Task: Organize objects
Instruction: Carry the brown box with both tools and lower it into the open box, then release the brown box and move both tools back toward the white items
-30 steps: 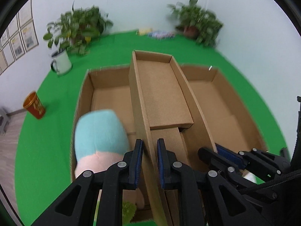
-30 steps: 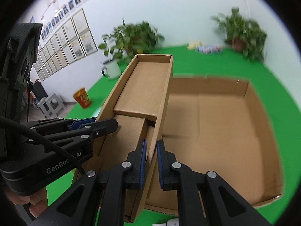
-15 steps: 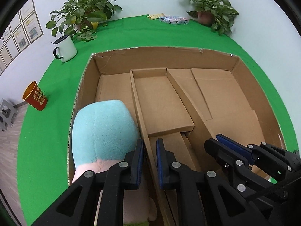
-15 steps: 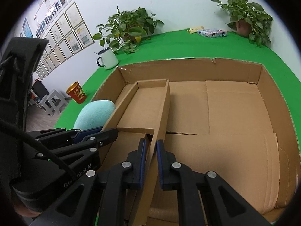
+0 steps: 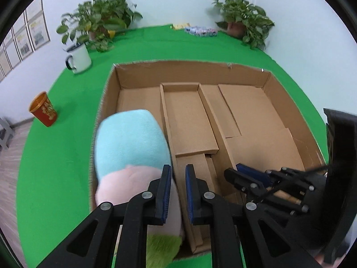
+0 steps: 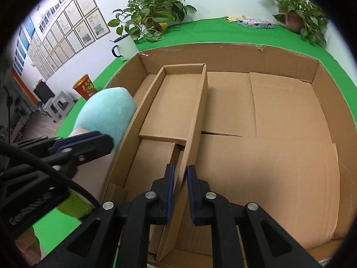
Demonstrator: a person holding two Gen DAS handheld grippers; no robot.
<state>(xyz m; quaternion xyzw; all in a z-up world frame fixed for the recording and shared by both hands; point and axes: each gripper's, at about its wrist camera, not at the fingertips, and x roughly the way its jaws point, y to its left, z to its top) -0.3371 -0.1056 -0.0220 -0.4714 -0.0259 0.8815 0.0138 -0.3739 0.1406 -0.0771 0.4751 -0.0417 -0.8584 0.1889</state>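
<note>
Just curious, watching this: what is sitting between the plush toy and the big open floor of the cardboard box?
The narrow cardboard tray lies there, inside the large cardboard box, with the plush toy by its left wall. The right wrist view shows this best.

Green cloth (image 5: pixel 67 178) covers table; white enamel mug (image 5: pixel 78 58) with dark rim at 10 o'clock, handle facing left; red-orange patterned cup (image 5: pixel 43 108) at 9 o'clock, well apart from mug; leafy potted plant (image 5: pixel 100 25) at 11 o'clock behind mug; second potted plant (image 5: pixel 243 20) at 1 o'clock; colourful flat packet (image 5: pixel 200 31) at 12 o'clock; framed certificates (image 6: pixel 64 33) on left wall; grey stool (image 6: pixel 59 107) on floor.
</note>
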